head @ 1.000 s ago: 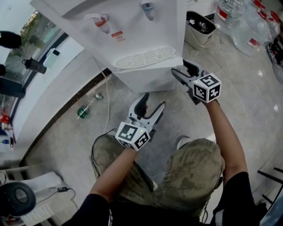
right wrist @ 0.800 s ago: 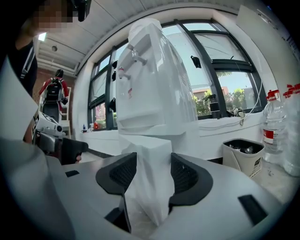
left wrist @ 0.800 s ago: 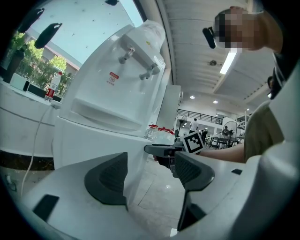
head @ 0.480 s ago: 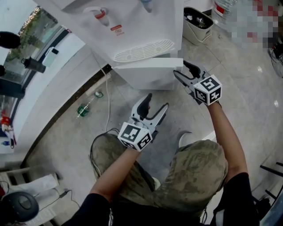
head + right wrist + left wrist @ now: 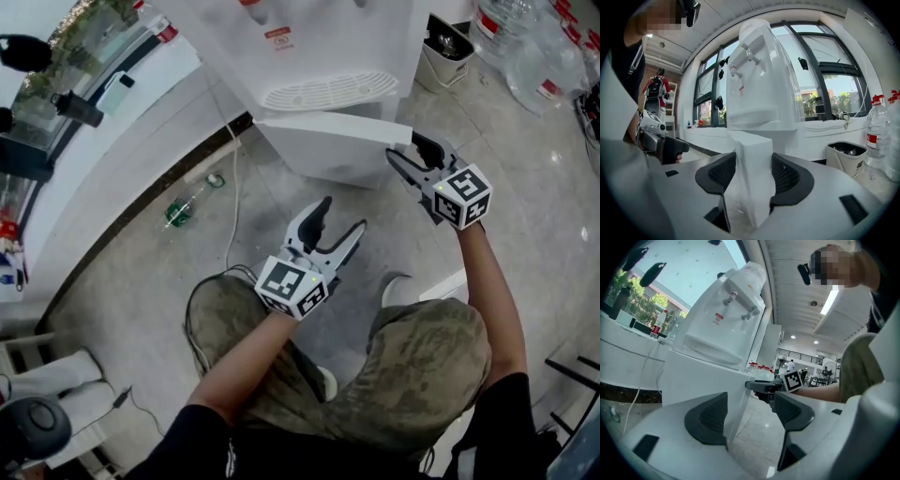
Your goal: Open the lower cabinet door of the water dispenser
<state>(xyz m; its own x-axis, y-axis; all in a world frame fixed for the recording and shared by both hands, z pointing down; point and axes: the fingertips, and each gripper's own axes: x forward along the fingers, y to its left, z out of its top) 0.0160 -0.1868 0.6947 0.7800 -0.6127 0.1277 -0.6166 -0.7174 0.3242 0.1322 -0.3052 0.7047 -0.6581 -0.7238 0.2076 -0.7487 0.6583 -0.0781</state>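
My right gripper is clamped on the free edge of the cabinet door, jaws just eased a touch wider, so I can swing it out. It's already partly off the water dispenser front. Meanwhile my left gripper hangs wide open and empty, out of the door's way.

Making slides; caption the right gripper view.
Right gripper, jaws just eased wider, holds the water dispenser's lower cabinet door by its edge.

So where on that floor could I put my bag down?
Bare tile lies between the white bin and the person's right arm, and left between the green bottle and the left knee. Crowded: water bottles top right, and before the open cabinet door.
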